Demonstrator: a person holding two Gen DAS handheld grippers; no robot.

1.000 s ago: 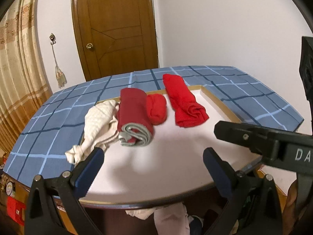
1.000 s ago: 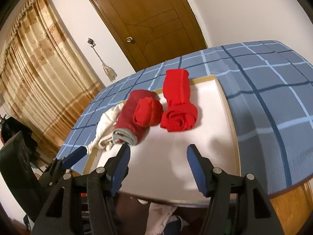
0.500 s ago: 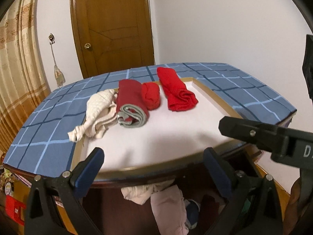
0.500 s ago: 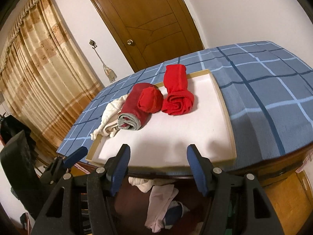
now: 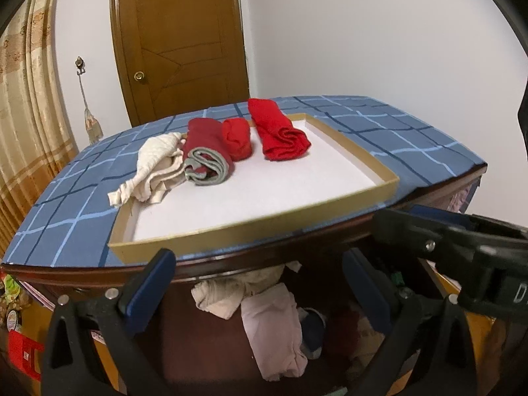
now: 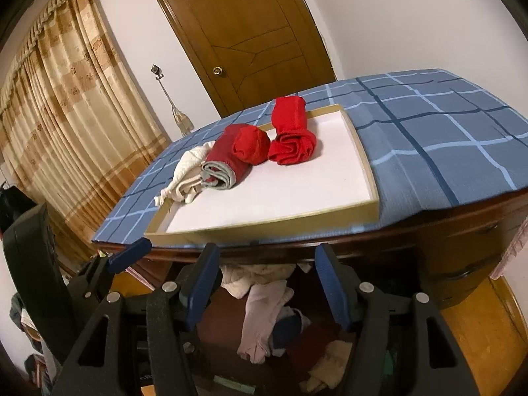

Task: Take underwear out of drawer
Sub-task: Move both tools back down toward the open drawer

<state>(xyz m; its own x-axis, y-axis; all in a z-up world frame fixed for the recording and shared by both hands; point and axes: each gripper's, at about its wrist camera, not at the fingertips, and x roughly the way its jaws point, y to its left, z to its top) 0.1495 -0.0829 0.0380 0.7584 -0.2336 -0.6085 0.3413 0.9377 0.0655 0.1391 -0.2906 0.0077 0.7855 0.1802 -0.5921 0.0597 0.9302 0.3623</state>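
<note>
On top of the table (image 5: 412,151), which is covered by a blue checked cloth, a shallow tray (image 5: 359,165) with a white floor sits near the front edge. Four rolled or bundled garments lie toward its far left corner: a cream piece (image 5: 155,168) draped over the tray's left rim, a dark red roll with a grey band (image 5: 208,155) touching it, a small red roll (image 5: 236,138) just beside that, and a bright red roll (image 5: 280,133) reaching over the far rim. Judging by the task, these are pieces already lifted out, set in a row so the rest of the tray floor stays free for more.

Below the table's front edge the drawer (image 6: 468,326) stands open, and the underwear left to take lies in a loose heap inside: a cream piece (image 6: 254,274) at the back, a pale pink one (image 6: 264,316) hanging forward, something dark blue (image 6: 287,326) beside it.

The left claw (image 5: 254,290) and the right claw (image 6: 267,283) both point down toward that heap. Each is released, jaws spread with nothing between them and no cloth touched. They sit side by side, the left one visible at the left of the right wrist view, likely so that one can pinch a garment while the other frees it from the tangle. The pink piece looks the nearest pick.
</note>
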